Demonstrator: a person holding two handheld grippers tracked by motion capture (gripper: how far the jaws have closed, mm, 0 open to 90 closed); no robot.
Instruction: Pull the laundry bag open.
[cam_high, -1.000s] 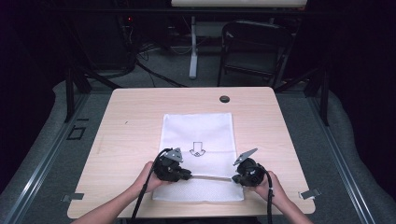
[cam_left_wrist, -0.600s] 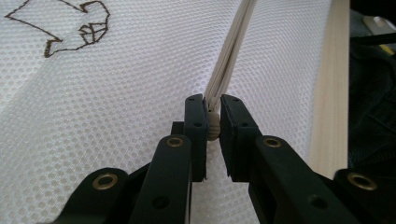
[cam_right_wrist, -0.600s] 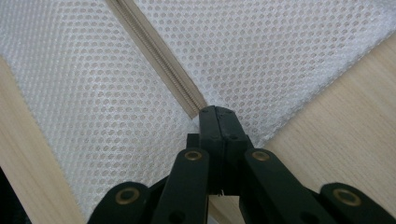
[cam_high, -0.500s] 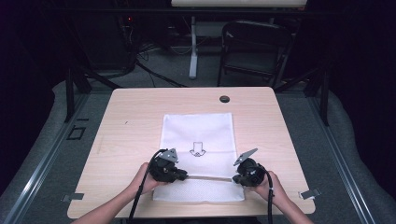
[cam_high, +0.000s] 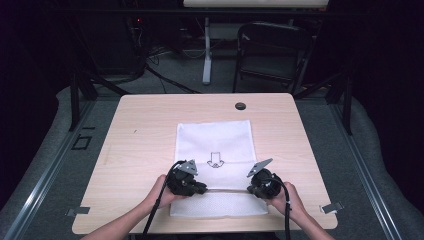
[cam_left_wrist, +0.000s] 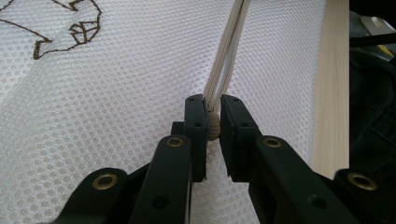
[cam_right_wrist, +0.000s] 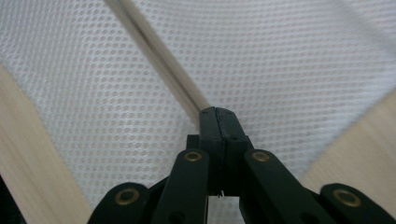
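Table (cam_high: 140, 150) of pale wood, set on grey floor (cam_high: 45, 160) in a dark room; chair (cam_high: 272, 55) behind. White mesh bag (cam_high: 215, 140) is laid flat at the near centre. Its cord (cam_left_wrist: 229, 51) is pinched by left gripper (cam_left_wrist: 214, 116) and right gripper (cam_right_wrist: 217, 122), pulled taut between them.

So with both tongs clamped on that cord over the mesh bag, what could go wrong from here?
1. The left tongs pinch the cord only near its knotted end, so a harder pull may slip it free.
2. The cord runs taut to the right tongs; more tension could drag the mesh bag off its place on the table.
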